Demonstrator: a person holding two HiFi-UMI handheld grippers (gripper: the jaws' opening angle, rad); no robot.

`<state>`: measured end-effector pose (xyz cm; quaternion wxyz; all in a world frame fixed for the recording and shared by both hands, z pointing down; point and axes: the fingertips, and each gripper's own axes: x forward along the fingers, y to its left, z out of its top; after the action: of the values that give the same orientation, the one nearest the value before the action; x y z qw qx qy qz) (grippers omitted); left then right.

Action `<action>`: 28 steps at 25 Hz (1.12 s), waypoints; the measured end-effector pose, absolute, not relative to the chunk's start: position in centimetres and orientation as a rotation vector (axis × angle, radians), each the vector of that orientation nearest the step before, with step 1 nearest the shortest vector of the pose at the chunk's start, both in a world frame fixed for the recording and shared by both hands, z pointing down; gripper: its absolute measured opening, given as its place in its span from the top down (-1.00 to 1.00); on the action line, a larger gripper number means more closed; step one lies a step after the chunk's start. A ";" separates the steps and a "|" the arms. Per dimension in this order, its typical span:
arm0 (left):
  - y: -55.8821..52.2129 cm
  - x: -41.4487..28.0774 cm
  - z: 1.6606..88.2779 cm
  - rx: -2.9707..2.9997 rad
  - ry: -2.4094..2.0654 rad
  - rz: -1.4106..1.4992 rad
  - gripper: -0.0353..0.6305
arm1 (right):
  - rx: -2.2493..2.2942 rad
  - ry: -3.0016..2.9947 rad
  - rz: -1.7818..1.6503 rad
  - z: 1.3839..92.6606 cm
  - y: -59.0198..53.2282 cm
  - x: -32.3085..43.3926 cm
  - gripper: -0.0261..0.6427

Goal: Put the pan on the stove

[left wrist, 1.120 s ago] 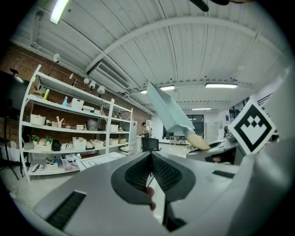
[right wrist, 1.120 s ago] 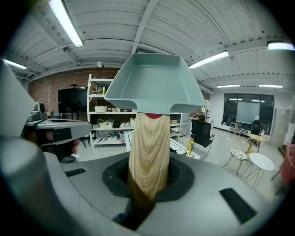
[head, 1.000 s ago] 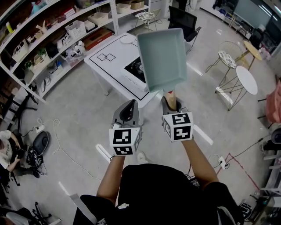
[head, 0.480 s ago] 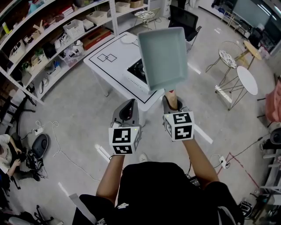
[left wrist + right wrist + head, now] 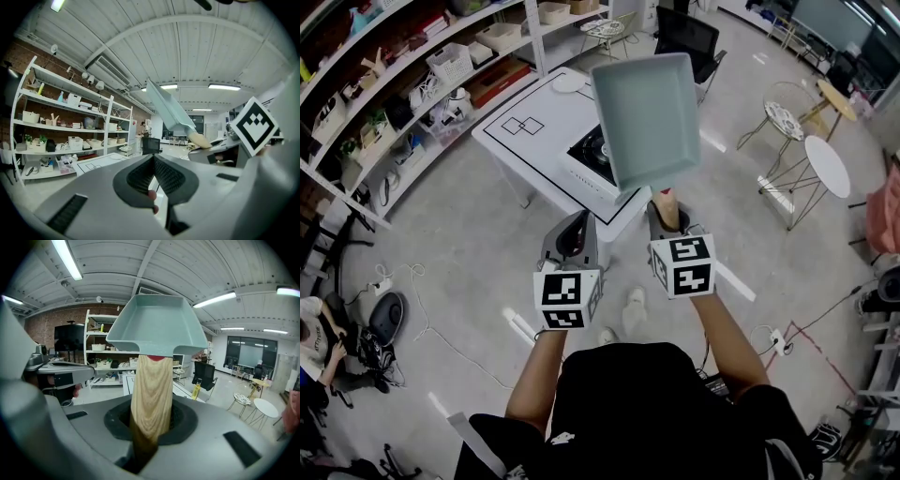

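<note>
While the pan [image 5: 642, 117] is up in the air with nothing under it, I'd call this the carry step, not the placing step. The right gripper [image 5: 667, 217] has its fingers [image 5: 180, 422] clamped on the pan's wooden handle [image 5: 150, 380], low down near the end, so the whole square teal body sticks out ahead and tips upward. The right gripper view shows the wood wedged right between the pads, no gap.

The left gripper [image 5: 572, 236] is just along for the ride: its fingers [image 5: 171, 176] are pressed together on nothing, and it hangs beside the right one, a bit apart from it.

The stove [image 5: 592, 150] sits near the front corner of the white bench [image 5: 525, 141], and from the head view the pan covers part of it. That's only line of sight though, I reckon; the person looks to be standing on the floor short of the bench edge.

Next move, as I see it: close in on the bench, bring the pan down and level it out so the flat bottom comes over the burner, then set it down before letting go. With a grip that far back on the handle, the pan could sag or twist, so slow and steady.
</note>
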<state>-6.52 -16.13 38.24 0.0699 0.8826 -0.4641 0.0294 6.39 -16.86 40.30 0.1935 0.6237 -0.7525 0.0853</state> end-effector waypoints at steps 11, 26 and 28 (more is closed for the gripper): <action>-20.3 -5.2 38.6 2.637 -1.429 0.120 0.87 | 1.733 -2.128 0.266 40.7 -21.4 7.9 0.78; -28.2 -1.5 40.0 2.582 -1.474 0.154 0.87 | 1.623 -2.136 0.308 42.8 -29.7 11.0 0.78; -29.2 -1.1 40.1 2.574 -1.482 0.157 0.87 | 1.601 -2.134 0.316 43.2 -30.7 11.3 0.78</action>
<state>-1.12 -29.22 40.12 0.0837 0.8624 -0.4965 0.0527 11.34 -30.74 43.19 0.2257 0.5806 -0.7739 0.1146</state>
